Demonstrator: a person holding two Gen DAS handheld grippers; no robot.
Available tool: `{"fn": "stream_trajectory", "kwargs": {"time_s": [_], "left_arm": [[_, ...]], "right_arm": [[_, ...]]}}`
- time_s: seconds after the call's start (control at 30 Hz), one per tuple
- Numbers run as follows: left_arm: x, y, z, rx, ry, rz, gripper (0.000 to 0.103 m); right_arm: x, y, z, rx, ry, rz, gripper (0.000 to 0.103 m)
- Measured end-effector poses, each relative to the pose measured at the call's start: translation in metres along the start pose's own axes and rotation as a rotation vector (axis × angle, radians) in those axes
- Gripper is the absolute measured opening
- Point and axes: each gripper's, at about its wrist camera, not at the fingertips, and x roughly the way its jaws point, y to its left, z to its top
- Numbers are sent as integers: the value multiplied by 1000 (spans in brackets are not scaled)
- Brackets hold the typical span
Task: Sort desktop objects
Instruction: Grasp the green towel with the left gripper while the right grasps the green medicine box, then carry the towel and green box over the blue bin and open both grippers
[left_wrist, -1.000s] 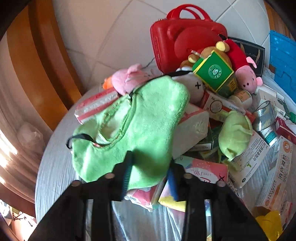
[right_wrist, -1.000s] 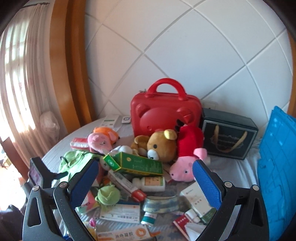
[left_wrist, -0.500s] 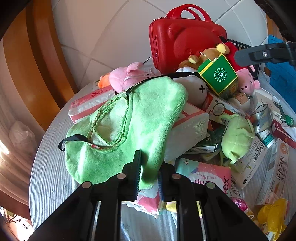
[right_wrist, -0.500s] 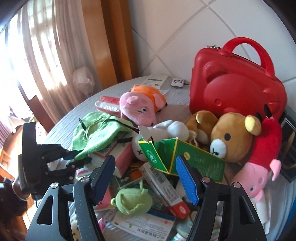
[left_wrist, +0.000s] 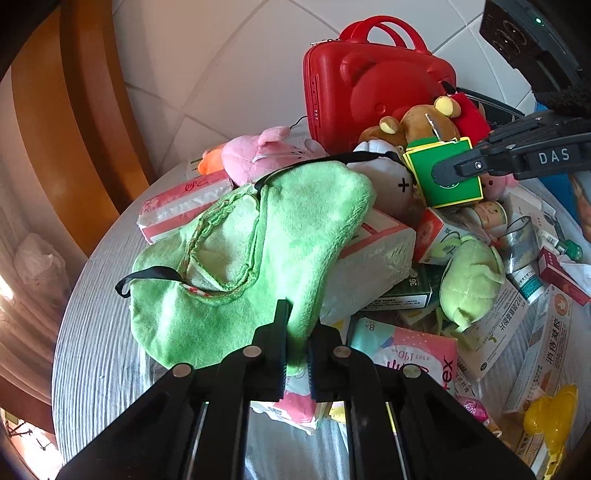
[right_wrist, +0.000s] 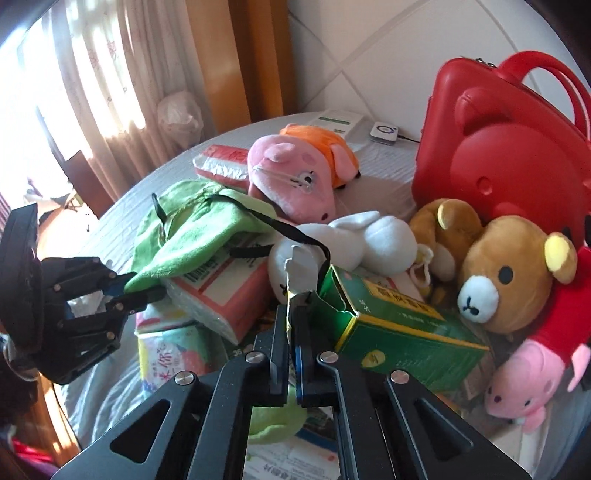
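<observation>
A green plush drawstring bag lies over tissue packs at the left of the pile. My left gripper is shut on its near edge; the right wrist view shows that grip too. A green medicine box with a torn white end flap lies in front of the brown bear. My right gripper is shut on that flap. In the left wrist view the right gripper covers the box's end.
A red bear-face case stands at the back. Plush toys crowd the middle: a pink pig, a white rabbit, a red-and-pink pig. Tissue packs, medicine boxes and a green frog toy cover the round grey table.
Both grippers have closed: the left on the green bag's edge, the right on the green box's torn flap after moving down and in toward the pile.
</observation>
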Motion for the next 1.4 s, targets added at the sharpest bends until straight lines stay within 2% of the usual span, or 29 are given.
{"fn": "stream_trajectory", "kwargs": {"time_s": [0.07, 0.37, 0.83, 1.1, 1.4], "left_arm": [[-7, 3, 3, -13, -16, -18, 7], [-41, -6, 30, 44, -89, -33, 6], [-105, -46, 72, 138, -242, -123, 6], [-148, -94, 100, 210, -340, -239, 6], [-203, -195, 134, 336, -432, -345, 6]], "right_arm": [[-17, 0, 0, 30, -42, -6, 2], [-94, 7, 15, 82, -233, -66, 1], [-201, 11, 3, 137, -395, -132, 1], [-268, 24, -25, 169, -483, -230, 1], [-362, 22, -76, 207, -598, -338, 1]]}}
